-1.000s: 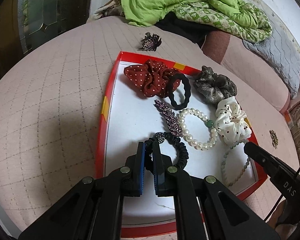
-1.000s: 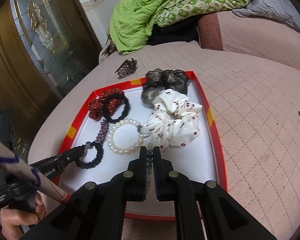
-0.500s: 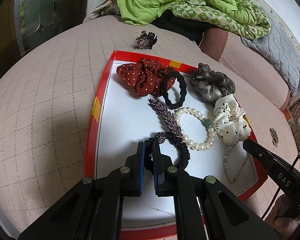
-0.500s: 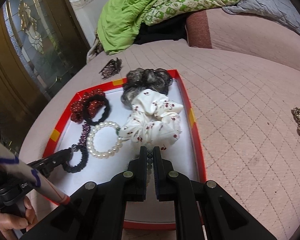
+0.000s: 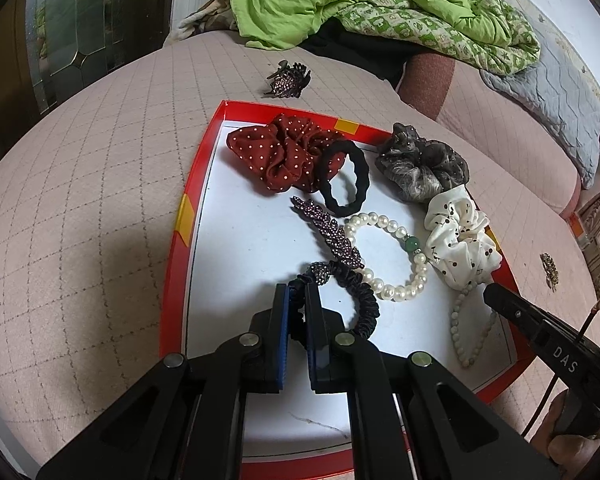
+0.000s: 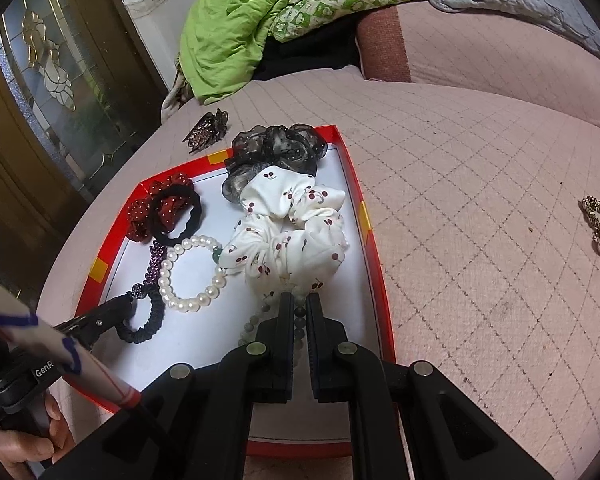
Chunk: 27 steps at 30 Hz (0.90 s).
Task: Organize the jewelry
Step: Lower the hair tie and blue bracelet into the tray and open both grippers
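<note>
A red-rimmed white tray (image 5: 188, 216) (image 6: 374, 248) holds a red dotted scrunchie (image 5: 278, 156), a black hair tie (image 5: 344, 182), a grey scrunchie (image 5: 420, 166), a white cherry scrunchie (image 6: 288, 228), a pearl bracelet (image 5: 392, 256) and a purple leaf clip (image 5: 332, 236). My left gripper (image 5: 296, 292) is shut on a black ruffled hair tie (image 5: 364, 300) with a bead ball. My right gripper (image 6: 299, 304) is shut on a pale green bead bracelet (image 5: 470, 326) (image 6: 256, 320) at the tray's near right.
A dark claw clip (image 5: 288, 78) (image 6: 206, 130) lies on the pink quilted cushion beyond the tray. A gold hair tie (image 6: 599, 220) (image 5: 549, 270) lies to the right. Green bedding (image 5: 360, 4) is piled at the back. A glass door (image 6: 48, 64) stands left.
Both grippers stay shut on their pieces. The views have drawn back and shifted slightly; the green bead bracelet has been dragged into a longer, narrower loop near the tray's right rim.
</note>
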Available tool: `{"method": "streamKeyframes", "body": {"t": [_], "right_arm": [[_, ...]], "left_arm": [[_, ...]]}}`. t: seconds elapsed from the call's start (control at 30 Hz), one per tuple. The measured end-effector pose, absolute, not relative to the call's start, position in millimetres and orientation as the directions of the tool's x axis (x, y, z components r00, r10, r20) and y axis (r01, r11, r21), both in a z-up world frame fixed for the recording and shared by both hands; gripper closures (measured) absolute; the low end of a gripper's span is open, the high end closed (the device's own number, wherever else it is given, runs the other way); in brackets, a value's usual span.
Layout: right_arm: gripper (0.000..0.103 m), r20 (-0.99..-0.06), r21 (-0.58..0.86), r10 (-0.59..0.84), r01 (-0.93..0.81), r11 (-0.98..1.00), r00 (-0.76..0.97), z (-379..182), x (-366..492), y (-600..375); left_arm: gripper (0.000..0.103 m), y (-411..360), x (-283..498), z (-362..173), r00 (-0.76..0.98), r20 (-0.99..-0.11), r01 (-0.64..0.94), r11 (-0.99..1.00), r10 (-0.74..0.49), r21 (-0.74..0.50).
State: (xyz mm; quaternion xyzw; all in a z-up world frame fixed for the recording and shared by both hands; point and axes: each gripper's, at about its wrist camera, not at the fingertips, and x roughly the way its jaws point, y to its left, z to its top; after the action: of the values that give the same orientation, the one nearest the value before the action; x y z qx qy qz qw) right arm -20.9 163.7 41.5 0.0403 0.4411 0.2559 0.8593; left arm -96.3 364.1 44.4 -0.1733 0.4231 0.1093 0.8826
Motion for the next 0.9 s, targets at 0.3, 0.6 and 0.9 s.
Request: {"method": "streamKeyframes", "body": {"t": [0.3,0.6,0.9], "right_arm": [[0.096,-0.74,0.311,0.484,-0.402,0.861,0.467,39.2,-22.8,164.8],[0.096,-0.741,0.312,0.492,-0.415,0.854,0.456,39.3,-24.0,169.3],[0.096,-0.752,0.314,0.496,-0.425,0.849,0.435,37.7,-28.5,170.7]], "left_arm": [[0.096,361.6,-95.2,43.8,0.616,-0.786,-0.333,0.92,0.046,-0.207],[0.096,359.9,-94.4,44.3,0.616,-0.787,-0.327,0.921,0.038,-0.212],[0.078,359.3,-100.7,49.9,0.638,-0.769,-0.326,0.919,0.041,-0.221]]}}
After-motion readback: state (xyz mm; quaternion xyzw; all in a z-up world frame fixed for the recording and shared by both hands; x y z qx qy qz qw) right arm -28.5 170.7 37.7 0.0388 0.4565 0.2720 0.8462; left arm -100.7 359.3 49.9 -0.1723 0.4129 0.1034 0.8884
